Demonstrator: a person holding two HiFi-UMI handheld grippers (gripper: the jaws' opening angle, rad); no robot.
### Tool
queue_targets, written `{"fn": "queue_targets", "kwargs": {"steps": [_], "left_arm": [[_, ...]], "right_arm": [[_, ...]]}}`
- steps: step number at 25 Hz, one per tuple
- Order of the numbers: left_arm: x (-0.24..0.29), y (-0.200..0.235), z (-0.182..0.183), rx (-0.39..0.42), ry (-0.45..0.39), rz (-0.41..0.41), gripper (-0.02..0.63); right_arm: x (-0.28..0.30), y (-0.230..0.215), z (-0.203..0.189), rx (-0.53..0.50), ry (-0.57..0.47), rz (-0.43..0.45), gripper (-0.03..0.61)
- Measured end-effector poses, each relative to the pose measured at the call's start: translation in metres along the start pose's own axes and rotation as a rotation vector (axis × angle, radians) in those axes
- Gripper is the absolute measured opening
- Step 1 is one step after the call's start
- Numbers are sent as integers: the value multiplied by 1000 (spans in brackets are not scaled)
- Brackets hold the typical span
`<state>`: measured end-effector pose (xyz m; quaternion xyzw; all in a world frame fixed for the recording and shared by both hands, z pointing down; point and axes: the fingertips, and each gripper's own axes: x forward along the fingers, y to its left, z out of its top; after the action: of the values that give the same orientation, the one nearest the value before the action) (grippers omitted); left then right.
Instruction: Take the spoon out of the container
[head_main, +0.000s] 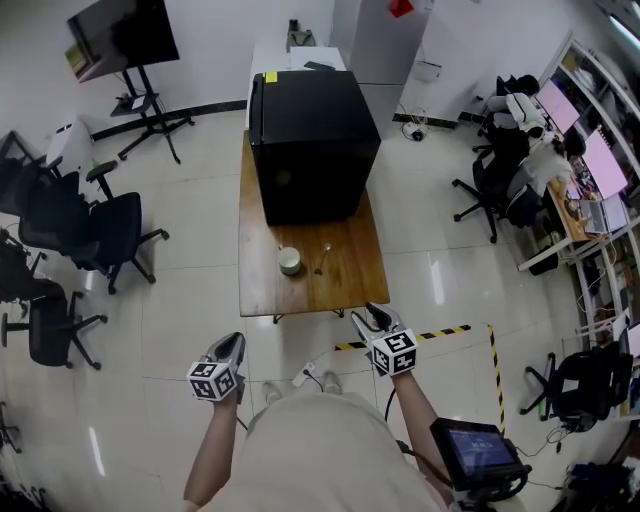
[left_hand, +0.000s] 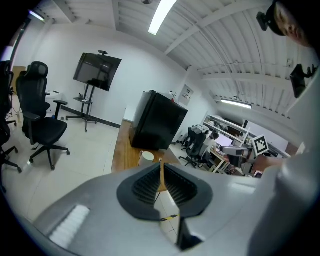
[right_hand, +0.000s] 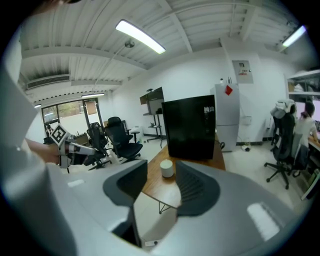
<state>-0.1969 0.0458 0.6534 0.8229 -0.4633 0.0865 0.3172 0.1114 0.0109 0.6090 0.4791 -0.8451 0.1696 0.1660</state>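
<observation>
A small silver metal spoon (head_main: 323, 258) lies flat on the long brown wooden table (head_main: 262, 285), outside the round white ceramic container (head_main: 289, 261) and just beside it at about 3 o'clock, with a gap between the two. Behind both, at 12 o'clock, a large black box-shaped cabinet (head_main: 312, 140) fills the far end of the table. The left gripper (head_main: 235, 341) hangs off the near edge of the table, well short of it, its ribbed pads drawn almost together with nothing between them; the spoon sits at roughly 1 o'clock from it, well apart. The right gripper (head_main: 372, 318) is closer to the table's near right corner, its jaws spread and empty, the container showing far off through the gap; the spoon lies at about 11 o'clock from it, untouched.
</observation>
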Motion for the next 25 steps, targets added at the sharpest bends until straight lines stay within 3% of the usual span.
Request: {"fn": "queue_targets", "kwargs": {"steps": [10,16,25], "left_arm": [[7,9,27,43,-20,-41,2],[1,26,14,-5,11,-35,0],[9,13,16,31,21,-48,0]], "right_arm": [[7,9,19,-1,-47,-18,176],[18,23,-1,2,11,-20,176],[5,9,0,22,4,-43,158]]}}
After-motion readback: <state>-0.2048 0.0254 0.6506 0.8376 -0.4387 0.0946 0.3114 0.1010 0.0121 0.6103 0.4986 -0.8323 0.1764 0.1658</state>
